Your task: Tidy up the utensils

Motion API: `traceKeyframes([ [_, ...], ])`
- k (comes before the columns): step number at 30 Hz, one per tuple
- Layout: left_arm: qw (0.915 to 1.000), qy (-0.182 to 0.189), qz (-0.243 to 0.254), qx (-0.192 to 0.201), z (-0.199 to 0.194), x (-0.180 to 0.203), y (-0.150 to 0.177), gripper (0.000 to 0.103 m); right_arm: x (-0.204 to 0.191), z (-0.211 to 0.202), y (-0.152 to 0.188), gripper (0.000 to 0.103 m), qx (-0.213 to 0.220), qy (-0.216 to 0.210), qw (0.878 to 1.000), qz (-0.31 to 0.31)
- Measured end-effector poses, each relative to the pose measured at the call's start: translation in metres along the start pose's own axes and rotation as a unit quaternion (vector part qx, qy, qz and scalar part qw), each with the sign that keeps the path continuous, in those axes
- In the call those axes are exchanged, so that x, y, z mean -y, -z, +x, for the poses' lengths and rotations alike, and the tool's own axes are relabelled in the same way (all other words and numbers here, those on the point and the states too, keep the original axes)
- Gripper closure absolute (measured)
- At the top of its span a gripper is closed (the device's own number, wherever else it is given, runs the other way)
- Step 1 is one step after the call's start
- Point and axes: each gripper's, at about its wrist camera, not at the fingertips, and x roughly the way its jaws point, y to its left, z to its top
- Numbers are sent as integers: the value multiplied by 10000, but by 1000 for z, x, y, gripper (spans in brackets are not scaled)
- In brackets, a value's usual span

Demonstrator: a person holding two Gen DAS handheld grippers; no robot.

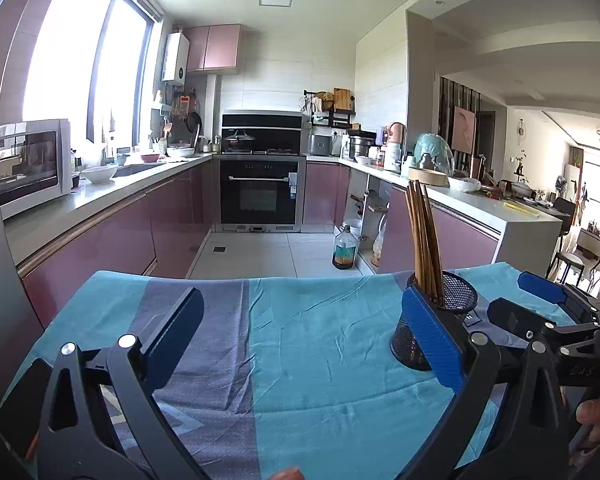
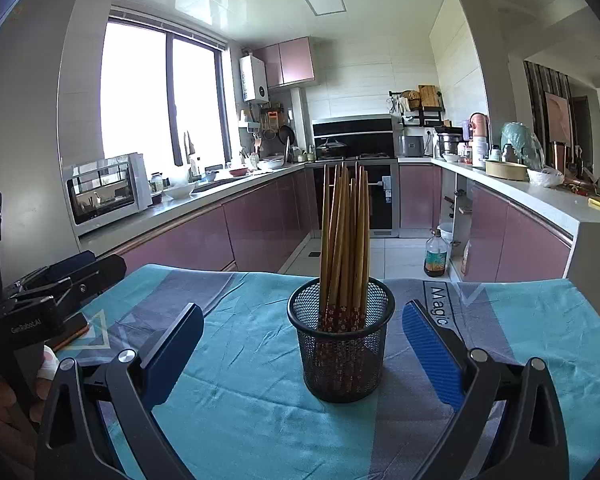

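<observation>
- The right gripper (image 2: 302, 350) has its jaws spread wide, nothing pressed between the blue pads — the mesh holder (image 2: 341, 340) stands just ahead of the gap, centred between the two fingers and touching neither.
- The chopsticks (image 2: 345, 240) stand upright as a bundle in that black mesh holder, their patterned red ends down inside it and their plain wooden ends fanning slightly above the rim.
- The left gripper (image 1: 304, 336) is likewise fully parted and empty; only the cloth lies between its fingers.
- From the left wrist view, the holder (image 1: 458, 292) sits to the right of the tool, partly hidden behind its right finger, with the chopsticks (image 1: 424, 236) rising above that finger. Whether finger and holder touch cannot be told.
- Both tools hover over a table draped in a teal and grey cloth (image 2: 240, 400), on which the holder rests.
- In the right wrist view the left gripper shows at the left edge, well apart from the holder, with a person's hand (image 2: 4, 404) around its grip.
- Beyond the table's far edge — ahead of both tools — an oil bottle (image 2: 436, 254) stands on the tiled kitchen floor.
</observation>
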Motion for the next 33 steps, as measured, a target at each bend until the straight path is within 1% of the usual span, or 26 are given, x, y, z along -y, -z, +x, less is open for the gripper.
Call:
traceKeyframes([
  [5, 9998, -82, -99, 134, -19, -9, 5, 5, -10, -9, 3, 7, 168, 180, 9996, -99],
  [9, 9996, -176, -125, 197, -21, -4, 6, 5, -18, -18, 4, 7, 362, 473, 9980, -222],
  [13, 9995, -231, -140, 188, -22, -4, 7, 5, -21, -25, 2, 7, 487, 660, 9963, -262],
  [19, 9992, -302, -173, 176, -21, -2, 12, 5, -23, -28, -1, 7, 521, 740, 9956, -260],
  [33, 9993, -297, -153, 168, -23, -2, 14, 5, -28, -35, -3, 7, 608, 803, 9944, -315],
])
